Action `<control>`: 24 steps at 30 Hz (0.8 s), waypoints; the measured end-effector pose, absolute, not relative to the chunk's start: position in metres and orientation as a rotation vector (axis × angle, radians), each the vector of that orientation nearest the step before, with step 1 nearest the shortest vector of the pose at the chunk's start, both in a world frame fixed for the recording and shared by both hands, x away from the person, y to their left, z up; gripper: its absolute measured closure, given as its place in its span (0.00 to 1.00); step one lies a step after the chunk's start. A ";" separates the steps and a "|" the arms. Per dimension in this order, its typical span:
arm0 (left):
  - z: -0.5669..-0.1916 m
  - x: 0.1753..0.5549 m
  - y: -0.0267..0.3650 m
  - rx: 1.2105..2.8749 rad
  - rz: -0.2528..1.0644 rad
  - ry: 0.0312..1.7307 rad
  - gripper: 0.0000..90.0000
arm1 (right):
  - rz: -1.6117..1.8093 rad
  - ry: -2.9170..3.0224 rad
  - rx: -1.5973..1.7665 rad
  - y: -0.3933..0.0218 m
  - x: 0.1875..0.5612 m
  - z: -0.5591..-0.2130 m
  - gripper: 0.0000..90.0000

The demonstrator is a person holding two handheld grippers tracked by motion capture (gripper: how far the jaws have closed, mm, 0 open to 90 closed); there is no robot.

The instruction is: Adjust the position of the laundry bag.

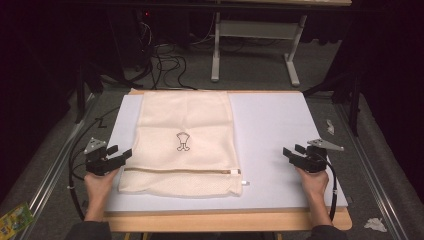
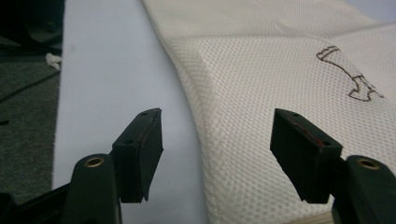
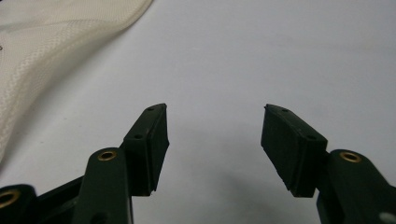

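High view shows my left gripper (image 1: 121,154) wide open and empty beside the cream mesh zippered laundry bag (image 1: 184,142) lying flat on the white table (image 1: 280,130); I should pinch only its near left edge.

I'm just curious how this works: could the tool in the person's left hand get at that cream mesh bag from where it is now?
Probably yes. The left tool hangs open right at the mesh bag's left edge, and nothing lies between them on the white board.
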State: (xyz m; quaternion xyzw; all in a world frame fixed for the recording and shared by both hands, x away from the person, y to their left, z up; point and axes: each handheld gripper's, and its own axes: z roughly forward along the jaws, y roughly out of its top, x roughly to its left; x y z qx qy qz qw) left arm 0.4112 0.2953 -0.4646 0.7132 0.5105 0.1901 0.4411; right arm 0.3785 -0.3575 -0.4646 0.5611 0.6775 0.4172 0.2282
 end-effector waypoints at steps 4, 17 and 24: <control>-0.465 0.412 0.289 1.808 0.446 1.264 0.41 | 1.146 1.889 1.536 -0.346 0.381 -0.461 0.47; -0.465 0.412 0.283 1.863 0.411 1.264 0.41 | 1.107 2.048 1.453 -0.308 0.384 -0.458 0.55; -0.468 0.414 0.282 1.852 0.408 1.289 0.38 | 1.143 2.080 1.426 -0.290 0.385 -0.457 0.58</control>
